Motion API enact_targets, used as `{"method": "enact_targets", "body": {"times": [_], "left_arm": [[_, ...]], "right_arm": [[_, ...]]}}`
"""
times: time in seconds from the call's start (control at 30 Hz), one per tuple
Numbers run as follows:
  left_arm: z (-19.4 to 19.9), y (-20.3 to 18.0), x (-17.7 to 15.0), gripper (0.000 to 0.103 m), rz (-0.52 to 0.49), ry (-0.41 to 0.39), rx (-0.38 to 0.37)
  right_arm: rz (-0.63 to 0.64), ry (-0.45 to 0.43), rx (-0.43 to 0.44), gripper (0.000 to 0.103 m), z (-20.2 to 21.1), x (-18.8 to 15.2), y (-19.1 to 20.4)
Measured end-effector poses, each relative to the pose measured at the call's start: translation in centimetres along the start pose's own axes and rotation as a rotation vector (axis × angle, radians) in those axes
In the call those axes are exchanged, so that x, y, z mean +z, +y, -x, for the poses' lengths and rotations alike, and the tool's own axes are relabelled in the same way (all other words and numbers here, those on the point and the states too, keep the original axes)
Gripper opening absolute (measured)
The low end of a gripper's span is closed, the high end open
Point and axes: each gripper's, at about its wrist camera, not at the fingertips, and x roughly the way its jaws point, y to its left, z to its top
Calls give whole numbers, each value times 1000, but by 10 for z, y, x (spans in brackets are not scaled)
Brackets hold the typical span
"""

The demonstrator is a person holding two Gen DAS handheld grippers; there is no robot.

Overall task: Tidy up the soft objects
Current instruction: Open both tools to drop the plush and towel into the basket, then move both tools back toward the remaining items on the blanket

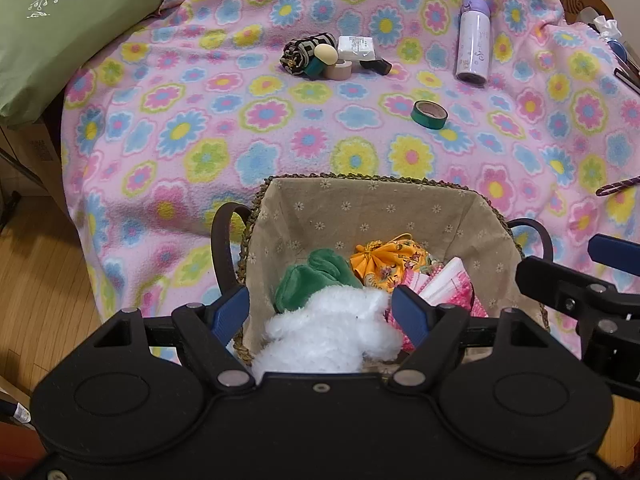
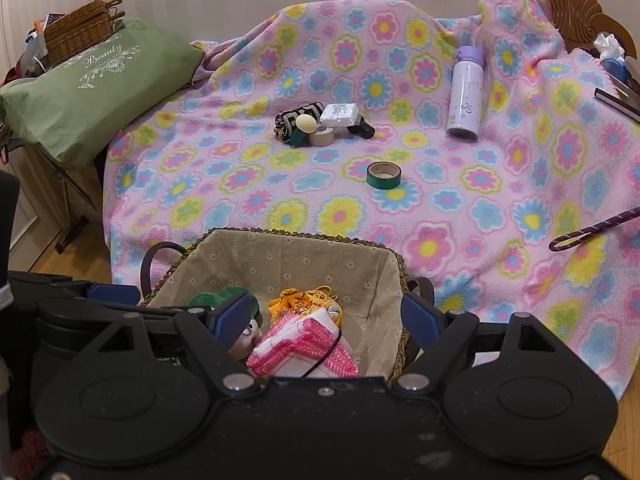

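Broad open stretch of pink flower-print fleece blanket (image 2: 248,184) between fabric-lined woven basket (image 2: 304,256) and far clutter. Obstacles: green tape roll (image 2: 384,175) mid-blanket; upright lilac bottle (image 2: 465,94) right; green cushion (image 2: 92,92) left.

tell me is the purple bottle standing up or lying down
Lying down: the purple bottle lies on its side on the flowered blanket, cap pointing away, base toward the camera.
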Motion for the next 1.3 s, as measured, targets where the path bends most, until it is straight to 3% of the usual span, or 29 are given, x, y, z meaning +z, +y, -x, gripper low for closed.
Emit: {"method": "enact_targets", "body": {"times": [0.57,0.73,1.0,1.3], "left_arm": [[-2,26,25,74,69,-27,18],[-8,23,45,74,36,-71,62],[-32,16,84,77,-40,-94,66],[-82,16,134,78,-117,-109,98]], "right_arm": [[-26,-4,-23,82,-7,3,-7],[13,-28,-68,83,-21,11,-6],[-7,-45,-52,87,-53,43,-22],[-91,3,-71,90,-113,85,-56]]}}
